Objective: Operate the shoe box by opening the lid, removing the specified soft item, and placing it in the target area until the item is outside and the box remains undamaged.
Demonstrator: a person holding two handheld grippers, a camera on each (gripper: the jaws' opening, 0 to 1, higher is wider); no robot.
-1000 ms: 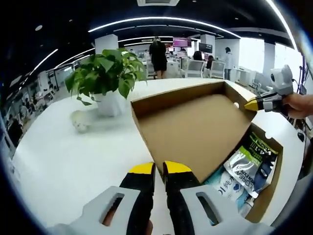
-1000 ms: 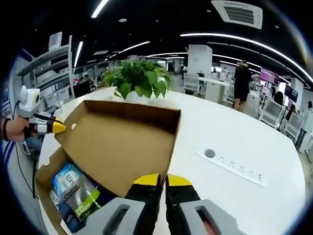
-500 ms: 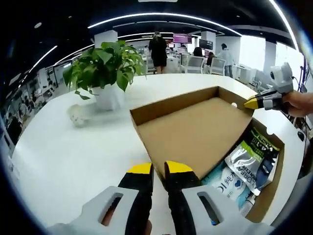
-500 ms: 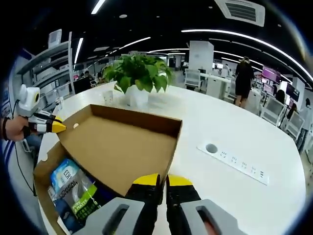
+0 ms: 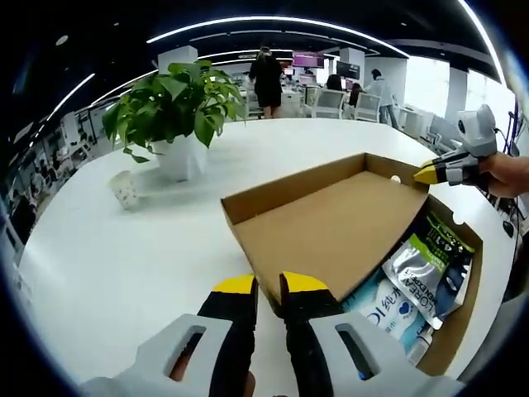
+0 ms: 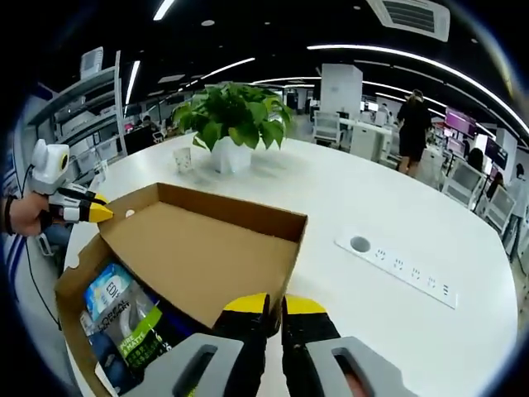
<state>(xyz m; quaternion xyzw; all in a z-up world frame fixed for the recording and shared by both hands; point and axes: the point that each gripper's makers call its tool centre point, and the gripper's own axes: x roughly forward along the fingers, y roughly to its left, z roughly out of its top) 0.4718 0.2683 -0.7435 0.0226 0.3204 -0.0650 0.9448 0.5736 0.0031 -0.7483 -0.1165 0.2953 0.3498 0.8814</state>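
Cardboard lid is tilted open over the box on the white desk, both hand-held grippers, left and right, clamped on its corners; soft packets lie inside.

Both cams sit low at opposite corners of the shoe box lid, super close, facing each other across it, so both catch the potted plant and white table.
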